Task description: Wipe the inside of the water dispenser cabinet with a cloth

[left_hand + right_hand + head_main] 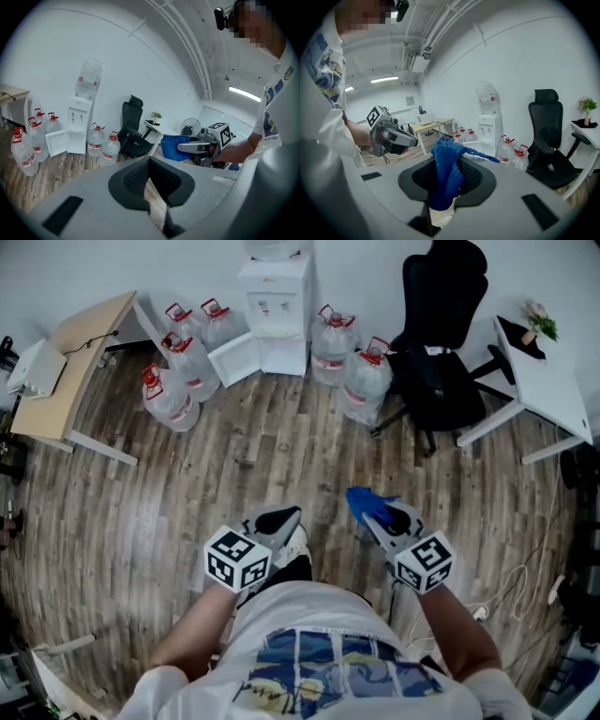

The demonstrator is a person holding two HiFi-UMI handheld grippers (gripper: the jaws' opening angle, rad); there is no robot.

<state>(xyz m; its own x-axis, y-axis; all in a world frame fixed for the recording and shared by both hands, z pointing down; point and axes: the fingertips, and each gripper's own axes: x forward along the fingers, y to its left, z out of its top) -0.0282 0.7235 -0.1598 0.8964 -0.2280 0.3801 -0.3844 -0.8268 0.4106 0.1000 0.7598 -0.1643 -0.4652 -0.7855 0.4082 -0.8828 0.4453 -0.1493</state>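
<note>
Right gripper view: a blue cloth [446, 180] is pinched by the right tool [451, 164]. The left tool [150, 163] is pressed together, empty, well before the water dispenser [275, 310].

Person: white short-sleeved T-shirt [309, 613], blue-and-yellow panel print across front, dark lettering on print too small to read. Left tongs [279, 518]: grey-white shell, black mesh-textured pads, white cube [237, 559] with black square markers at rear. Right tongs [382, 514]: same grey shell, matching marker cube [425, 562]. Small black device [221, 17] at head, possibly camera mount.
</note>
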